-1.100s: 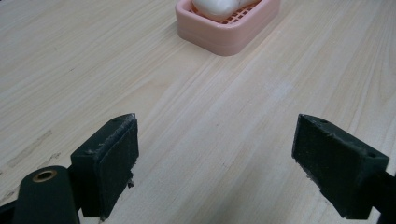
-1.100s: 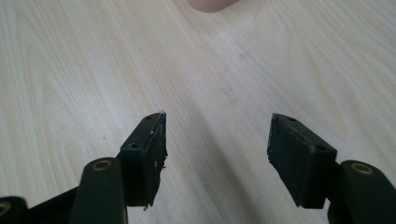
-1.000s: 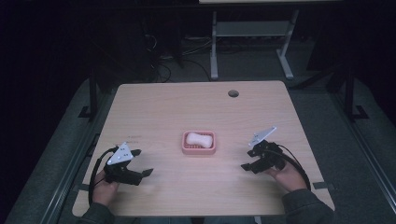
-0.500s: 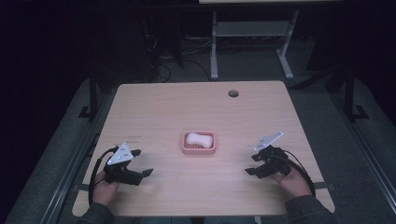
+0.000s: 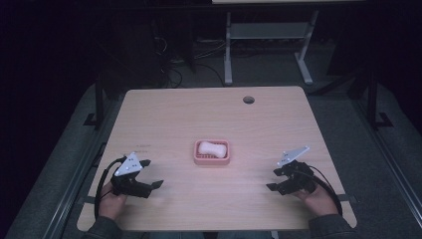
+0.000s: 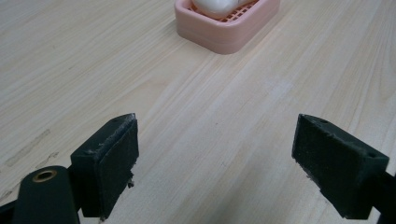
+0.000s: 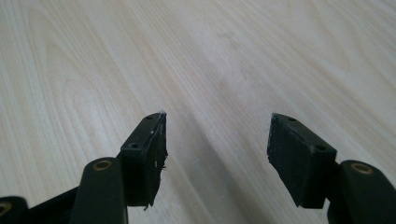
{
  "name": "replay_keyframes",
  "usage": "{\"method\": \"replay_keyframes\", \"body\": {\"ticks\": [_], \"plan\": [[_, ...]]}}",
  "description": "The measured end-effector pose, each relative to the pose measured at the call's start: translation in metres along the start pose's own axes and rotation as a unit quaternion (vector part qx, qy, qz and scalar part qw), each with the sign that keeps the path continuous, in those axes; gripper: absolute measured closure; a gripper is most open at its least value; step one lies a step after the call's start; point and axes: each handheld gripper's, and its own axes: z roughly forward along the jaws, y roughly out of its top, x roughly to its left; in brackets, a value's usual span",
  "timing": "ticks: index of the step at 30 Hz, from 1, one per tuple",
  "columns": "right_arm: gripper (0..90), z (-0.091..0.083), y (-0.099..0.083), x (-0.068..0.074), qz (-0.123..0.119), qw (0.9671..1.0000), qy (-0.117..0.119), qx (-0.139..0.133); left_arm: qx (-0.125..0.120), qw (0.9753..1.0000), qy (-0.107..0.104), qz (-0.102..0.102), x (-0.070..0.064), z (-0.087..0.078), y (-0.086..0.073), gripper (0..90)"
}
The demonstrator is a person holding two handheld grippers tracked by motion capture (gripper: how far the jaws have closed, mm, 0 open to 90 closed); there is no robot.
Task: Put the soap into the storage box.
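- High view: pink soap dish [image 5: 212, 152] lying near the middle of the wooden table [image 5: 209, 114], with a white bar of soap [image 5: 211, 148] resting inside it.
- Left gripper [image 5: 147, 174] held low near the table's front edge, well to the left of the soap dish, jaws spread wide and empty, gripped from behind by the left hand [image 5: 110, 204].
- Right gripper [image 5: 274, 179] near the front edge, well to the right of the soap dish, jaws apart and holding nothing, with the right hand [image 5: 314, 200] behind it.
- Compared with a second ago: right gripper drawn back toward the front edge and slightly farther from the soap dish; left gripper much where it was; soap dish and bar of soap unmoved.
- Round grommet hole [image 5: 248, 99] set in the table beyond the soap dish, near the far edge.
- Left gripper view: two black jaws standing wide apart over bare wood, nothing between them; soap dish [image 6: 229, 25] ahead and well clear of the jaws, bar of soap [image 6: 217, 4] lying on its slotted grid.
- Right gripper view: jaws parted over bare wood grain of the table [image 7: 196, 60], nothing clamped.
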Motion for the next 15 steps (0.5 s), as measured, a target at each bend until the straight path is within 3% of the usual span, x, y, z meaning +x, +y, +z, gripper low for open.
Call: {"method": "replay_keyframes", "body": {"ticks": [15], "plan": [[37.0,-0.007,-0.012,0.006,0.002,0.9999,-0.008,-0.013,0.0,1.0,0.0,0.0,0.0,0.0,0.0,14.1]]}}
